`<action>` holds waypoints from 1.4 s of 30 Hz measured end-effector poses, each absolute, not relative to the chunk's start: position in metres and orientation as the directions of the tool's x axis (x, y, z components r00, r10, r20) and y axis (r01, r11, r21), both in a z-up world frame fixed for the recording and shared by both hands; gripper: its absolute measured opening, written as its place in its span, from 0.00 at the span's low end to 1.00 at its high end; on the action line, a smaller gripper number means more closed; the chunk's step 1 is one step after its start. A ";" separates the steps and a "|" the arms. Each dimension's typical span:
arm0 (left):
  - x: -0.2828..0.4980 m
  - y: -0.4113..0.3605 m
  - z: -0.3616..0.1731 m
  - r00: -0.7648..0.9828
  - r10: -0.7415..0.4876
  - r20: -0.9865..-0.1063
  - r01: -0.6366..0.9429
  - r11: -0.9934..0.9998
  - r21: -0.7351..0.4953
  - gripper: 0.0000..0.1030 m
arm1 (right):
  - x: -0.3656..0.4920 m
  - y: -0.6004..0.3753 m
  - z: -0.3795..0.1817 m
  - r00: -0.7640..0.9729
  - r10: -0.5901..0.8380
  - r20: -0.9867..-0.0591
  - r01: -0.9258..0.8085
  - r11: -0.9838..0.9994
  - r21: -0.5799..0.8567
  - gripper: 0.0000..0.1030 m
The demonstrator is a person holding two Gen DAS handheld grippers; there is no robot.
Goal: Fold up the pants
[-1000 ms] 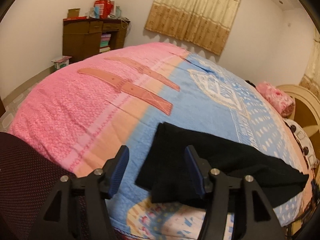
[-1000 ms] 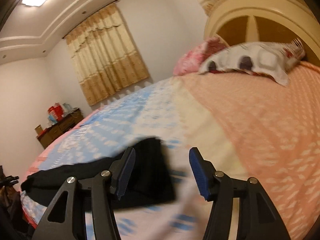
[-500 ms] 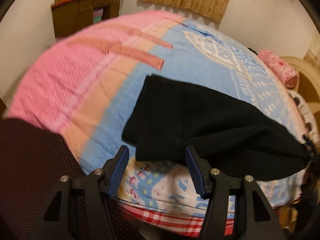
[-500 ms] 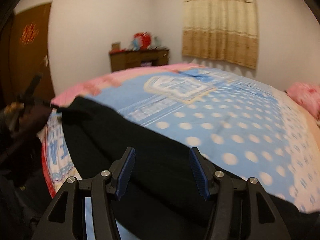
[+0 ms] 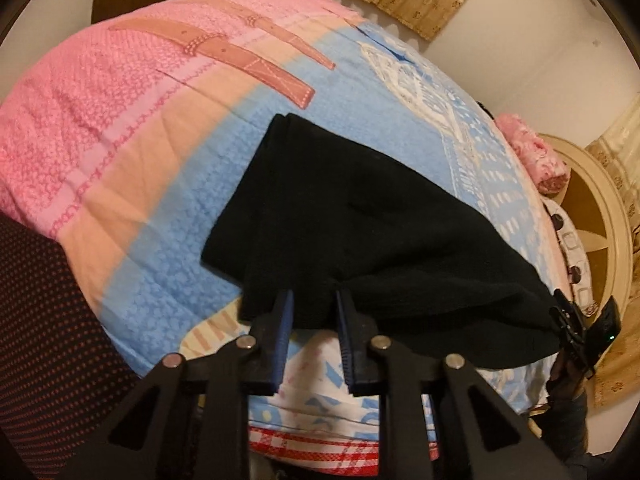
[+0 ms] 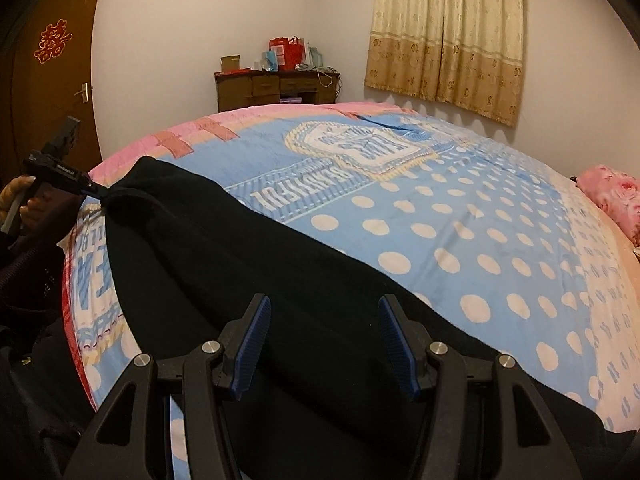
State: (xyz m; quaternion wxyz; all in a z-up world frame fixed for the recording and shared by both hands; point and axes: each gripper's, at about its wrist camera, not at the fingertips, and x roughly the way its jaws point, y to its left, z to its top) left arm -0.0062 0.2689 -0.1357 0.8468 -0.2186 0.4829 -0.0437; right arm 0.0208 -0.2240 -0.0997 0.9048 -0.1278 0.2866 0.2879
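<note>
Black pants [image 5: 360, 232] lie stretched across the blue part of the bedspread [image 5: 168, 240], near the front edge of the bed, w/ one end by the pink/peach stripe and the other running toward the headboard [image 5: 600, 216] side. Left gripper [image 5: 313, 304] is clamped on a bunched bit of the pants' near edge, blue pads [image 5: 285, 332] squeezed in w/ fabric between them; right cam shows it [image 6: 94, 190] pinching that corner too. Right gripper [image 6: 322, 316] hangs over the other end of the pants, fingers [image 6: 254, 338] spread wide, nothing held. Curtains [image 6: 448, 36] and a brown desk [image 6: 276, 86] sit at the back wall, pink pillow [image 6: 612, 196] off to the right.
</note>
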 end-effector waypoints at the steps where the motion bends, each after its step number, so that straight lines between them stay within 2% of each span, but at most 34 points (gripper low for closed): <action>1: -0.005 0.268 -0.134 0.534 -0.266 -0.802 -0.139 0.908 -0.394 0.25 | 0.020 -0.223 -0.100 0.668 0.448 -0.594 -0.597 0.799 -0.068 0.56; 3: -0.008 0.267 -0.127 0.556 -0.199 -0.807 -0.164 0.926 -0.341 0.40 | 0.018 -0.221 -0.101 0.668 0.448 -0.594 -0.604 0.793 -0.081 0.56; 6: -0.013 0.263 -0.117 0.586 -0.105 -0.804 -0.165 0.955 -0.245 0.57 | 0.013 -0.217 -0.104 0.659 0.462 -0.594 -0.621 0.779 -0.082 0.56; 9: -0.012 0.262 -0.116 0.593 -0.067 -0.802 -0.170 0.964 -0.206 0.66 | 0.009 -0.213 -0.107 0.655 0.468 -0.593 -0.632 0.769 -0.091 0.56; 13: 0.002 0.271 -0.134 0.555 -0.132 -0.821 -0.176 0.946 -0.271 0.66 | 0.004 -0.210 -0.110 0.648 0.480 -0.591 -0.642 0.762 -0.085 0.56; 15: 0.007 0.273 -0.141 0.540 -0.188 -0.821 -0.177 0.928 -0.329 0.57 | 0.003 -0.210 -0.112 0.651 0.473 -0.593 -0.639 0.763 -0.093 0.56; 16: 0.010 0.274 -0.146 0.527 -0.217 -0.822 -0.178 0.917 -0.356 0.49 | 0.002 -0.210 -0.112 0.652 0.471 -0.594 -0.638 0.764 -0.095 0.56; 23: 0.004 0.266 -0.132 0.544 -0.177 -0.820 -0.152 0.941 -0.303 0.21 | -0.001 -0.214 -0.115 0.655 0.459 -0.601 -0.629 0.772 -0.096 0.56; 30: 0.004 0.268 -0.117 0.564 -0.149 -0.813 -0.133 0.955 -0.267 0.14 | -0.008 -0.203 -0.120 0.650 0.455 -0.609 -0.650 0.748 -0.135 0.56; 34: 0.009 0.269 -0.121 0.558 -0.138 -0.818 -0.123 0.962 -0.246 0.14 | -0.011 -0.199 -0.121 0.644 0.468 -0.605 -0.658 0.742 -0.127 0.56; 39: 0.018 0.267 -0.121 0.566 -0.079 -0.821 -0.147 0.970 -0.194 0.34 | -0.014 -0.197 -0.121 0.642 0.474 -0.602 -0.662 0.740 -0.123 0.56; 42: 0.026 0.271 -0.126 0.561 -0.074 -0.825 -0.159 0.968 -0.195 0.35 | -0.015 -0.196 -0.122 0.640 0.477 -0.603 -0.662 0.741 -0.115 0.56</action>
